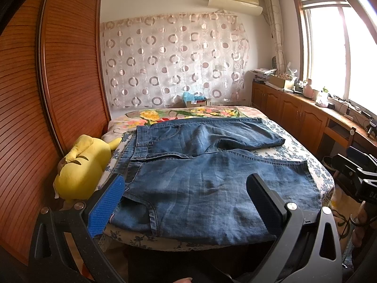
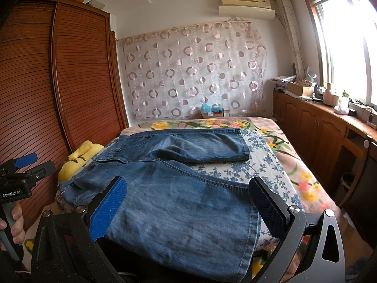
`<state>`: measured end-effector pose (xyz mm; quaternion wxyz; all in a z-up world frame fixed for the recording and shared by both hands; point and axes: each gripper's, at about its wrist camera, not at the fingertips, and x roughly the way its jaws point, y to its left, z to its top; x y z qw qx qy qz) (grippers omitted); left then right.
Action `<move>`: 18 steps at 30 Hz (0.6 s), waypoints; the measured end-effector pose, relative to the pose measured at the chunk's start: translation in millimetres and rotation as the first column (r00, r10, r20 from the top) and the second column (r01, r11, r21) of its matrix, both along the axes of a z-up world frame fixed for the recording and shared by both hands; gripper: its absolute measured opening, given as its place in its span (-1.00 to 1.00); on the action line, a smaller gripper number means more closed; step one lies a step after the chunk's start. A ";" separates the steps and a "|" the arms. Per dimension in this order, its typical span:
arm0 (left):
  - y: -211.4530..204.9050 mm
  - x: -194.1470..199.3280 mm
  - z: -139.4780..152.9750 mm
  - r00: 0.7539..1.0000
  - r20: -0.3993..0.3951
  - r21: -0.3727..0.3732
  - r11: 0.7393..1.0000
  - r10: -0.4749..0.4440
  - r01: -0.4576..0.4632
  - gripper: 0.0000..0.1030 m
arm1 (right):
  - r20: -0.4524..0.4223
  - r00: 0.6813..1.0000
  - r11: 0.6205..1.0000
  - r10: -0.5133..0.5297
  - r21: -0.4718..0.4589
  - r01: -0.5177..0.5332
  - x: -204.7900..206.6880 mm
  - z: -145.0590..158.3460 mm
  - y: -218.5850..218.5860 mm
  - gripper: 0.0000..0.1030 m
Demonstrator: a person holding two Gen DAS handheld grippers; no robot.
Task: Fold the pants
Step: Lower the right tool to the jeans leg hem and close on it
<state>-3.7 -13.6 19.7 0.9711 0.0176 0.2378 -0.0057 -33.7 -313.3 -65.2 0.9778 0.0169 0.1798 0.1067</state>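
Blue denim pants (image 1: pixel 200 172) lie spread flat on the bed, waistband at the left, both legs running right. The far leg (image 1: pixel 226 132) is apart from the near leg (image 2: pixel 179 212). My left gripper (image 1: pixel 186 188) hovers open above the near leg close to the waist end, nothing between its fingers. My right gripper (image 2: pixel 188 195) is open over the near leg towards its hem (image 2: pixel 254 226), also holding nothing. Each gripper shows in the other's view: the right one (image 1: pixel 358 172) at the right edge, the left one (image 2: pixel 23 176) at the left edge, held by a hand.
The bed (image 2: pixel 294 165) has a floral cover. A yellow plush toy (image 1: pixel 82 165) lies at the left beside a brown slatted wardrobe (image 1: pixel 59 82). Low wooden cabinets (image 1: pixel 294 110) with clutter line the right wall under a window. A box (image 1: pixel 195 101) sits behind the bed.
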 end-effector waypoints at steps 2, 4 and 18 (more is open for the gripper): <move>0.2 0.2 1.1 1.000 -0.001 0.000 1.000 0.000 0.000 1.00 | -0.002 1.000 1.000 0.002 -0.005 -0.002 0.4 -0.5 0.5 1.00; 4.3 -0.2 -1.2 1.000 -0.007 -0.004 1.000 0.001 -0.001 1.00 | -0.006 1.000 1.000 0.000 -0.010 0.000 2.2 -2.0 -0.1 1.00; 28.9 24.1 -33.1 0.996 -0.084 -0.024 0.999 0.029 -0.031 1.00 | -0.069 0.998 0.999 0.005 -0.045 -0.008 23.9 -14.2 -23.8 0.80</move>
